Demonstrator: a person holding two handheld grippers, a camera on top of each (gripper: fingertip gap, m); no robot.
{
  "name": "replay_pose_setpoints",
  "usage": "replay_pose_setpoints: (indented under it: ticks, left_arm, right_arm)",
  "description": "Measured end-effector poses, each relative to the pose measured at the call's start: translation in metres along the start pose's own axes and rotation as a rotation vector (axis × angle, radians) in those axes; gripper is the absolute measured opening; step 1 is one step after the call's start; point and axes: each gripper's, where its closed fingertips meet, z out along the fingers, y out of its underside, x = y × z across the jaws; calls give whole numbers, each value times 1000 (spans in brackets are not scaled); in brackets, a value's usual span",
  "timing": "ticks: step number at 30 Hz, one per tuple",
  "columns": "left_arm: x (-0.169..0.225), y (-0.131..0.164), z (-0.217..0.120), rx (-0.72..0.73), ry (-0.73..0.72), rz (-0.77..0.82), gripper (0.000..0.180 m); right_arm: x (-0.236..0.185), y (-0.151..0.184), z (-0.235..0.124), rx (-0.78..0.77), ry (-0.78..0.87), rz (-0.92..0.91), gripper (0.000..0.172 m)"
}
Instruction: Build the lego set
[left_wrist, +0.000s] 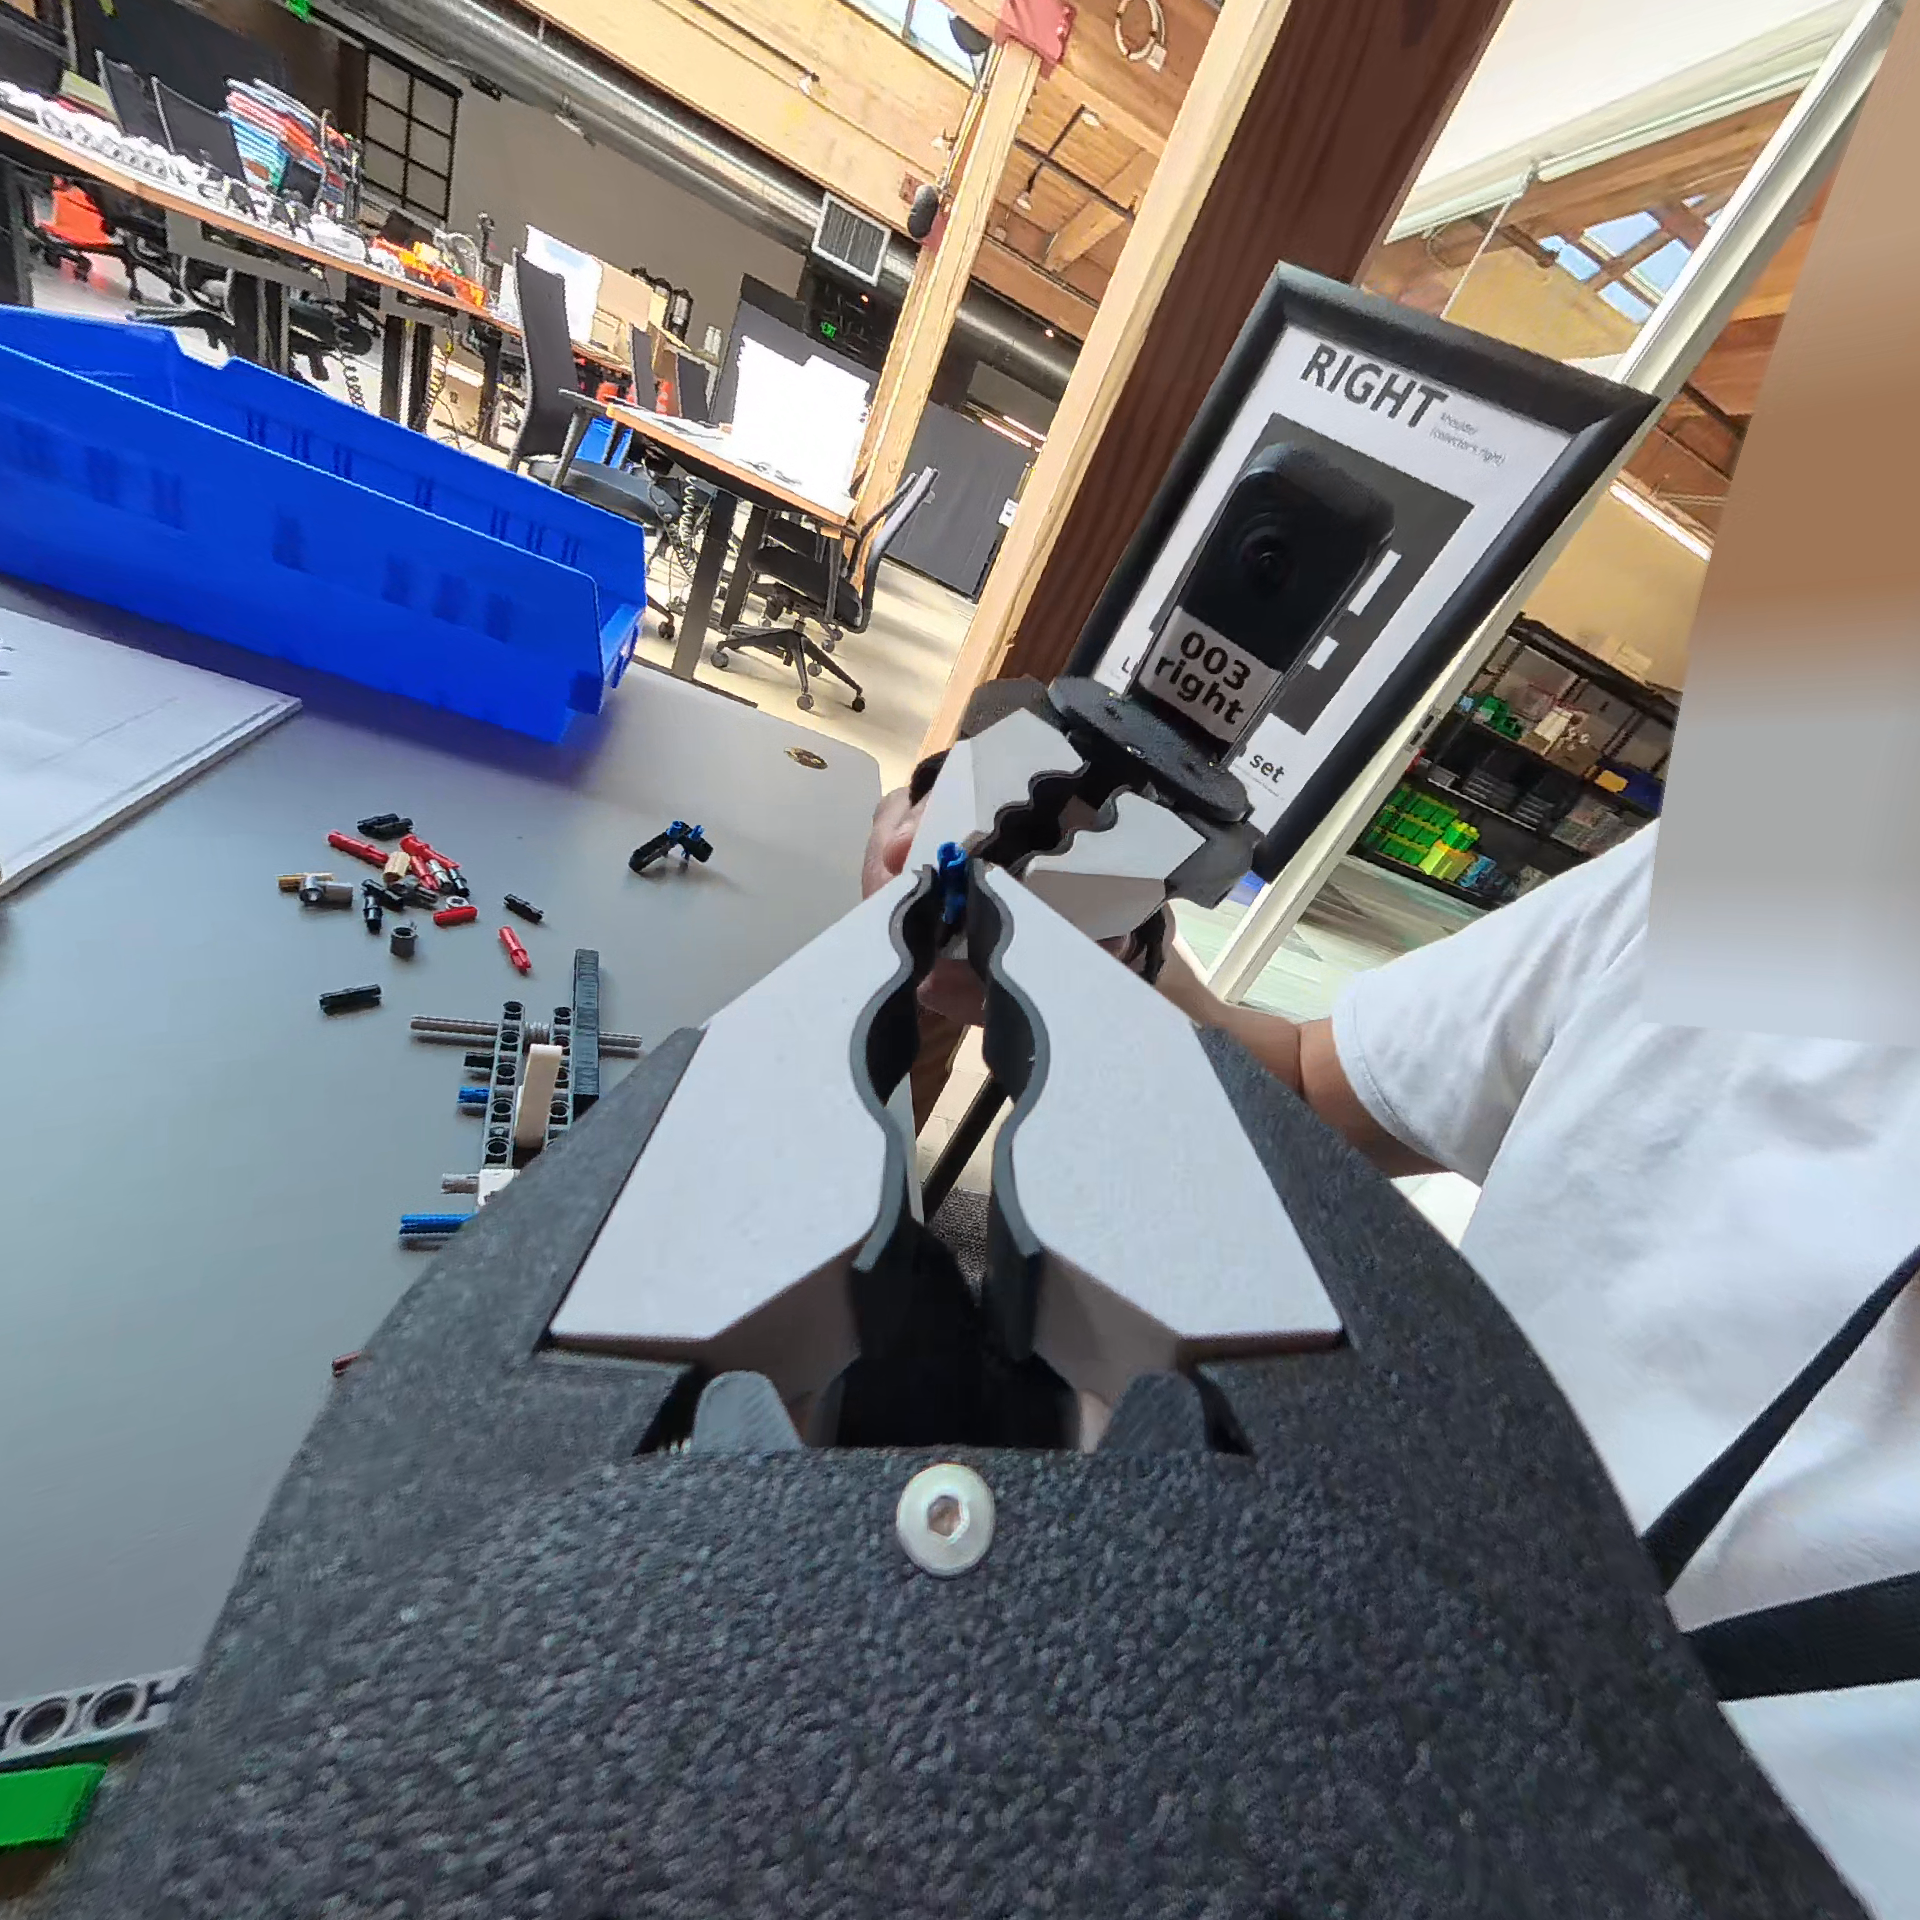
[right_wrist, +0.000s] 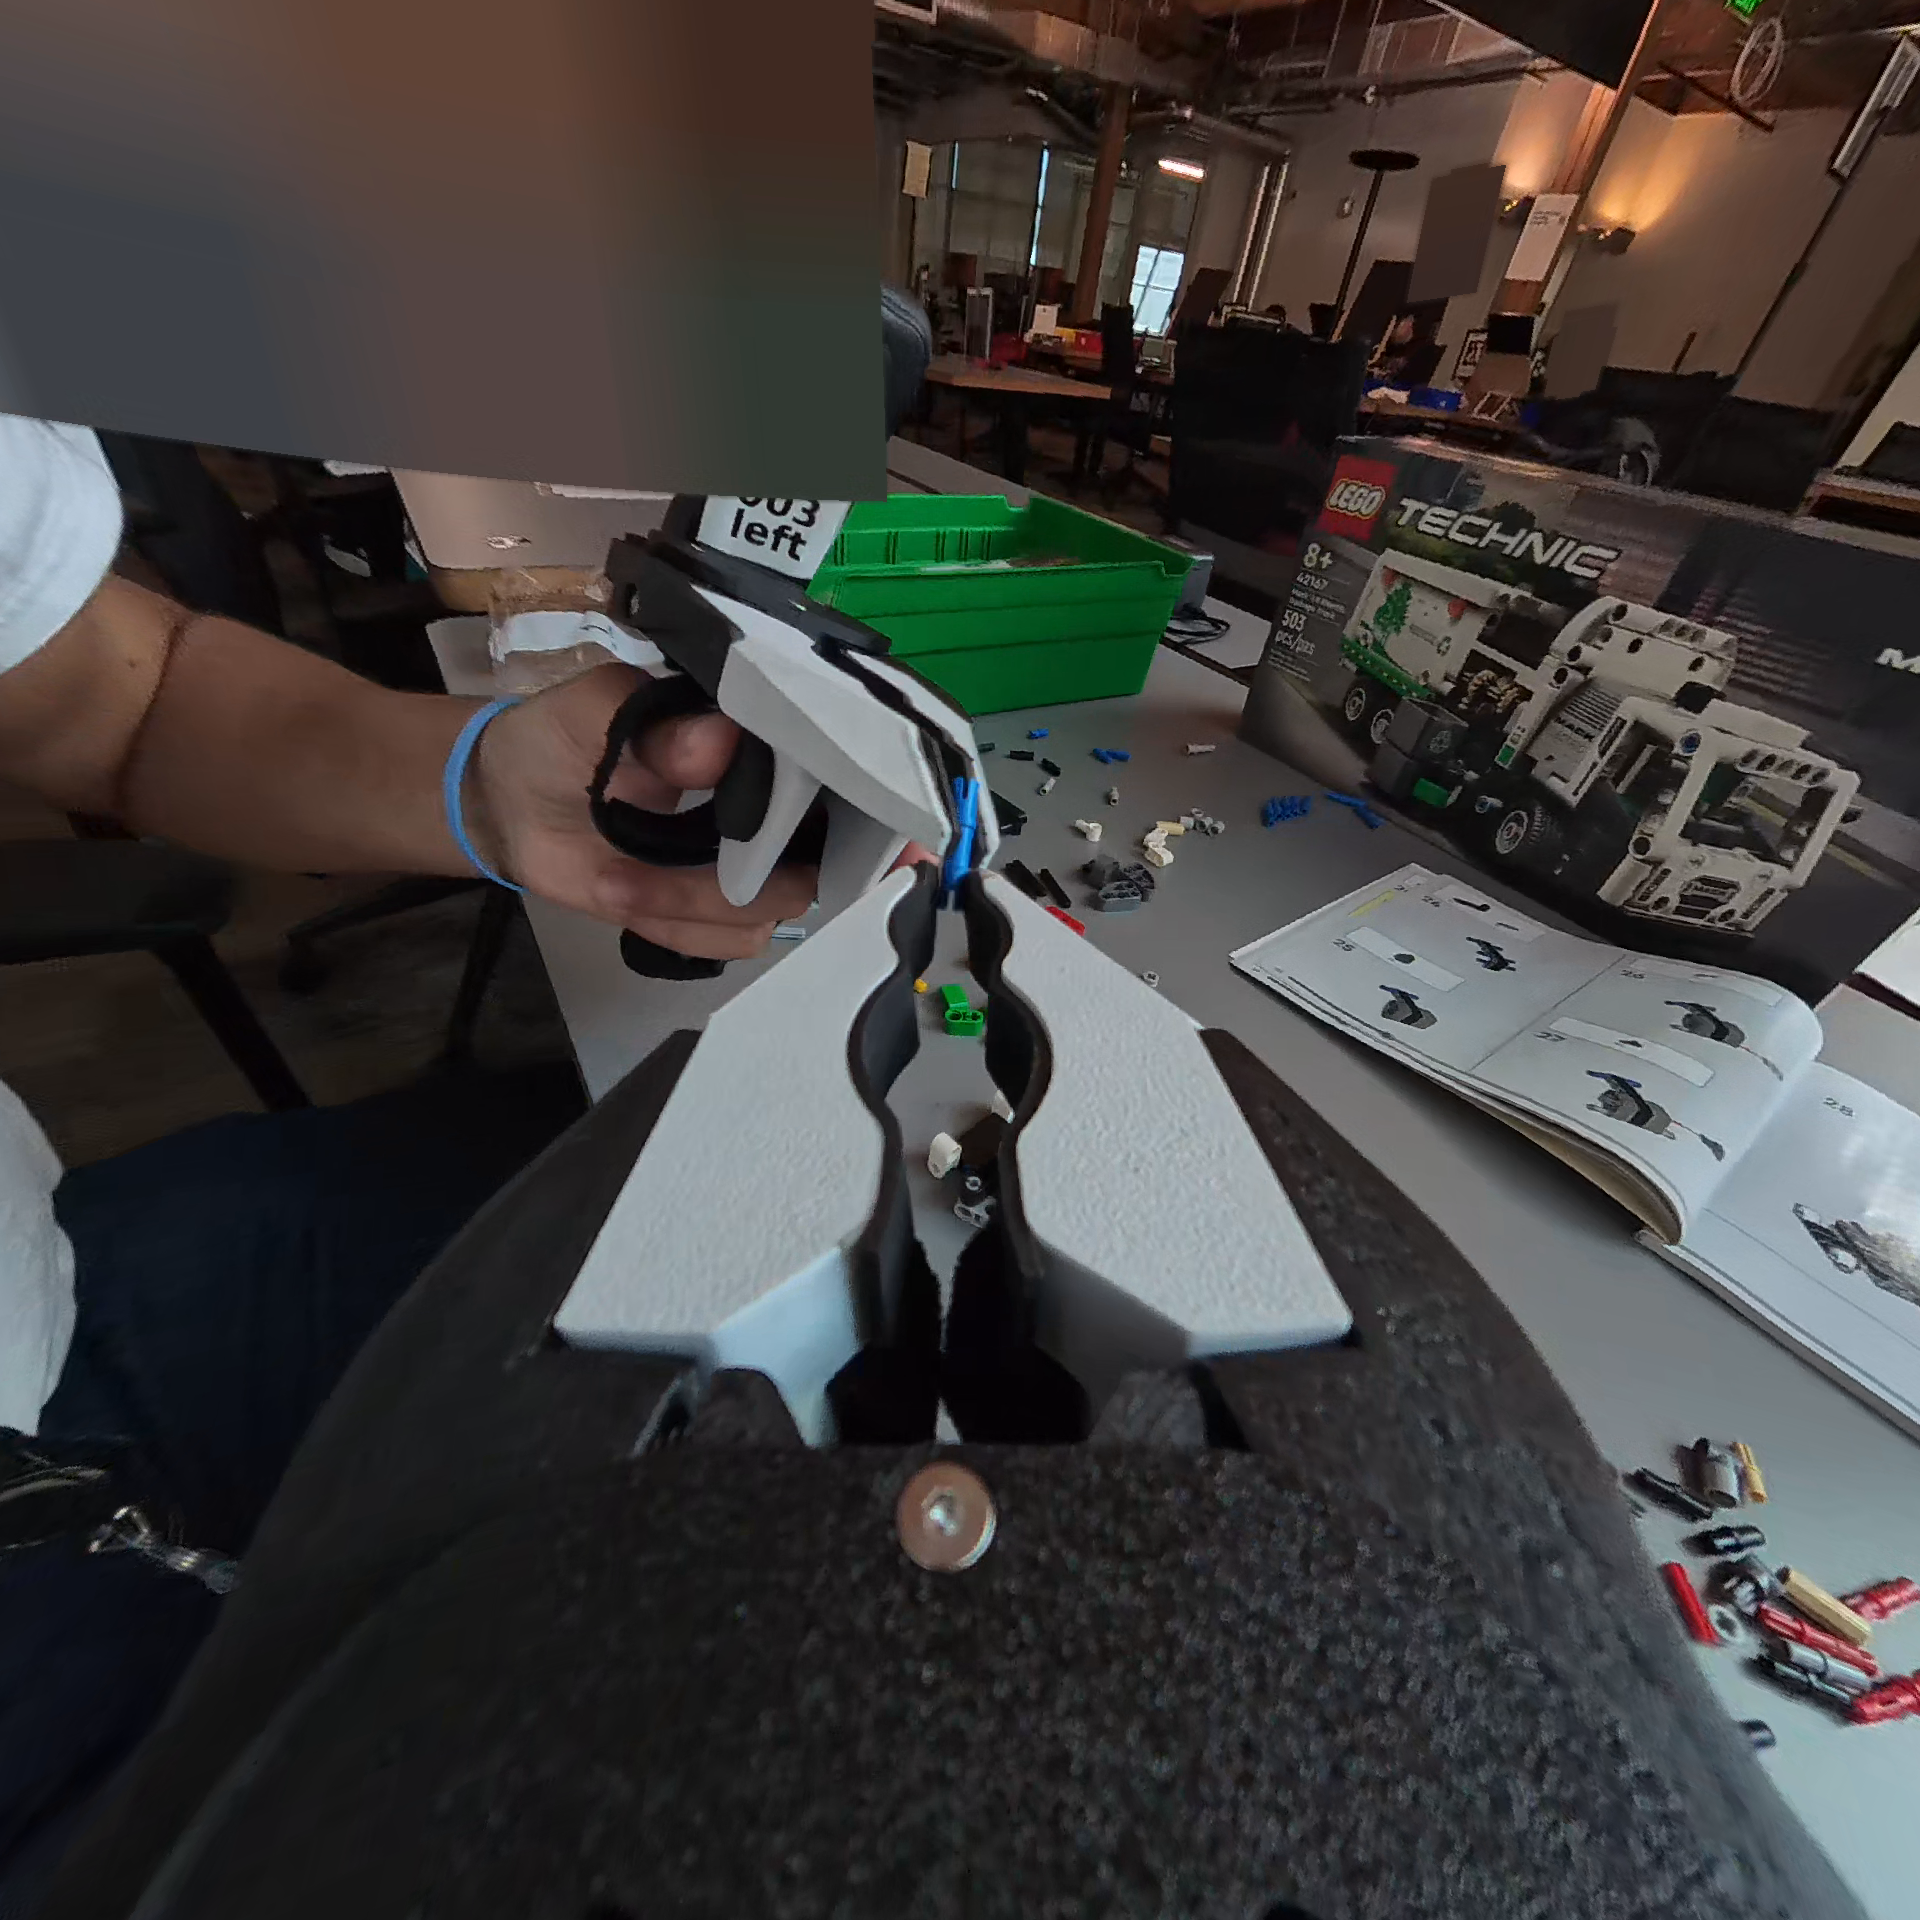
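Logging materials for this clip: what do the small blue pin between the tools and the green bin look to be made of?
Blue pin: apparently moulded hard plastic, slightly glossy, with crisp ridges and a split end. Green bin: apparently rigid moulded plastic, smooth, with uniform colour and ribbed walls.

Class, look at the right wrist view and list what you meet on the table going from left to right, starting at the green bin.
Green bin → blue pins → toy truck box → open instruction booklet.
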Motion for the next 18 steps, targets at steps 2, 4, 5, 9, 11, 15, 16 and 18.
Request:
replay_pose_setpoints:
  ticks: [2,4,5,9,11,15,16,18]
  left_arm:
    - [1,2,-2,-26,19,22,3]
    - [3,13,-1,-105,49,90,3]
    - [1,23,-1,-174,53,155,3]
    - [-18,45,2,-399,11,465,12]
    - [-34,44,8,-463,-23,557,15]
    - [-45,36,21,-466,-1,576,7]
    - [-49,35,23,-464,-9,590,6]
    - [-52,30,23,-451,-12,608,8]
  right_arm:
    - [-1,2,1,-49,12,-19,3]
    - [-6,9,-2,-105,-49,-21,3]
    - [-7,16,-5,-151,-93,-30,3]
    - [-2,41,-11,-253,-307,-43,3]
    - [8,47,-13,-264,-398,-47,3]
    - [30,48,-11,-265,-505,-6,3]
    - [35,50,-10,-282,-509,-18,3]
    - [39,47,-9,-287,-533,-18,2]
